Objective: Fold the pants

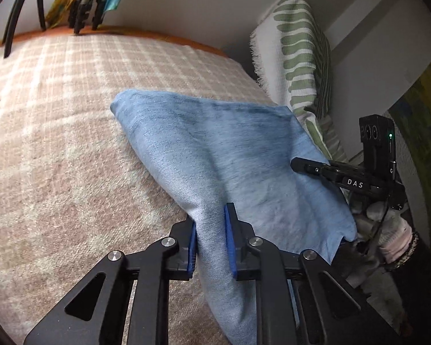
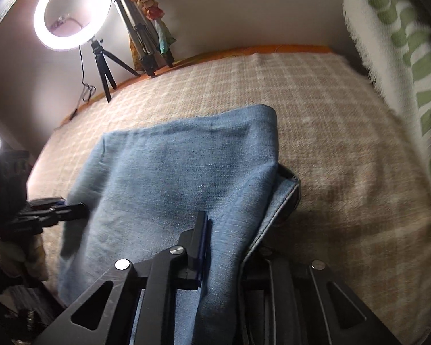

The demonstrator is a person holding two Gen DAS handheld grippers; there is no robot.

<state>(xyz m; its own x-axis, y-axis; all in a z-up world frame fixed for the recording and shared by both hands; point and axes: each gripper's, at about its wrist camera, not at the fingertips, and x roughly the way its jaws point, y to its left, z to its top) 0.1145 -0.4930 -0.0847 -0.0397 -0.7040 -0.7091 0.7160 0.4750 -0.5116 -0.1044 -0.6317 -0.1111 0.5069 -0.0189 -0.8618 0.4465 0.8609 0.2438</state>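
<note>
Blue pants (image 1: 215,149) lie folded on the checked bed blanket (image 1: 57,129), near edge lifted. Left tongs (image 1: 211,238) pinch the cloth at 6 o'clock; right tongs (image 2: 224,247) pinch it at 6 o'clock too.

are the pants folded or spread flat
Folded: the pants lie doubled on the blanket, a rounded fold at the far end, a hem edge showing beneath.

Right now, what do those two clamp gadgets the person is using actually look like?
Each gripper is matte black, with slotted linkage arms joined by round silver pivot pins and blue pads lining the fingers. That shows on the left gripper. The right gripper carries white "DAS" lettering and a boxy black module with a small green light. The hand holding it wears a pale glove.
</note>
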